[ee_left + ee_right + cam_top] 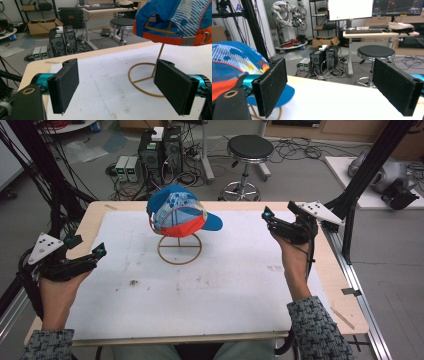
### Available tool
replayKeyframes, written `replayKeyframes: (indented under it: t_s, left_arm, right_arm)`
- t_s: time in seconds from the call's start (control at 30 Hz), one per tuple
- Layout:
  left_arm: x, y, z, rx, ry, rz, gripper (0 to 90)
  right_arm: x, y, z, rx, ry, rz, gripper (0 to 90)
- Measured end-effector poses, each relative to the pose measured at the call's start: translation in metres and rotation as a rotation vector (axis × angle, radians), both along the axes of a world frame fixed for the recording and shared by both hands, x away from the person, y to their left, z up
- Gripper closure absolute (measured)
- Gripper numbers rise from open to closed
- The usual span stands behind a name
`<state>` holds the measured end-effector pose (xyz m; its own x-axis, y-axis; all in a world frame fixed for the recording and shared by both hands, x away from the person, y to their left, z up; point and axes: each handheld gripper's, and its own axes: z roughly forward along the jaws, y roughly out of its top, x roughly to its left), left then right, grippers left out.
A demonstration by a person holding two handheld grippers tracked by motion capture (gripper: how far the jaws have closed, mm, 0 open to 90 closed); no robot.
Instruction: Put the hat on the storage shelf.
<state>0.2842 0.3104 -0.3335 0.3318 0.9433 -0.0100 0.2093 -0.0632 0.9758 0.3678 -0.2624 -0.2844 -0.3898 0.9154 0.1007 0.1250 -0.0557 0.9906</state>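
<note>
The cap (181, 215) sits on a gold wire stand (179, 249) toward the far middle of the bench (240, 285), its blue brim pointing to the person's right and its orange adjuster strap facing the left hand-held gripper (97, 252). Both tools are well apart from it: the left one rests near the bench's left edge, the right hand-held gripper (267, 215) hovers off the brim side. In each gripper view the jaws stand wide apart with nothing between them.

The step in hand looks like the approach to lift the cap off its stand. To do it well, the person would likely bring the two tools in from opposite sides at crown height, one toward the stiff brim and one toward the rear band, since soft crown fabric may crumple or slip between flat pads (65, 85). Closing on the brim's edge gives a firmer hold. The lift should go straight up, so the cap clears the top of the stand without tipping the light wire ring; a sideways pull could drag the stand across the white sheet (150, 295).

No brand, label or writing can be read on the cap, only blue wave-like stripes and orange and yellow patches; the tools bear no legible text either
</note>
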Motion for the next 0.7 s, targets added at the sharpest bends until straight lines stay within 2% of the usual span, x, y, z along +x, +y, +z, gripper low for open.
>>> replayKeyframes:
  t_s: [0.4,0.5,0.53,0.57,0.6,0.7]
  left_arm:
    - [0.002,0.0,-0.005,0.003,0.008,0.006,20.5]
    - [0.003,-0.001,-0.006,0.003,0.01,0.005,20.5]
    - [0.003,-0.001,-0.007,0.006,0.009,0.003,20.5]
    - [0.003,-0.002,-0.007,0.003,0.009,0.004,20.5]
    - [0.003,-0.002,-0.008,0.005,0.011,0.003,20.5]
    - [0.004,-0.002,-0.009,0.007,0.015,0.0,20.5]
  right_arm:
    - [-0.021,-0.034,-0.037,0.029,0.019,-0.022,12.3]
    - [-0.023,-0.037,-0.042,-0.018,0.063,-0.035,11.4]
    - [-0.024,-0.037,-0.042,-0.035,0.061,-0.037,11.4]
    - [-0.027,-0.037,-0.045,-0.036,0.036,-0.038,11.5]
    - [-0.029,-0.037,-0.046,-0.03,0.03,-0.034,11.5]
    - [-0.032,-0.039,-0.056,-0.032,0.042,-0.038,11.5]
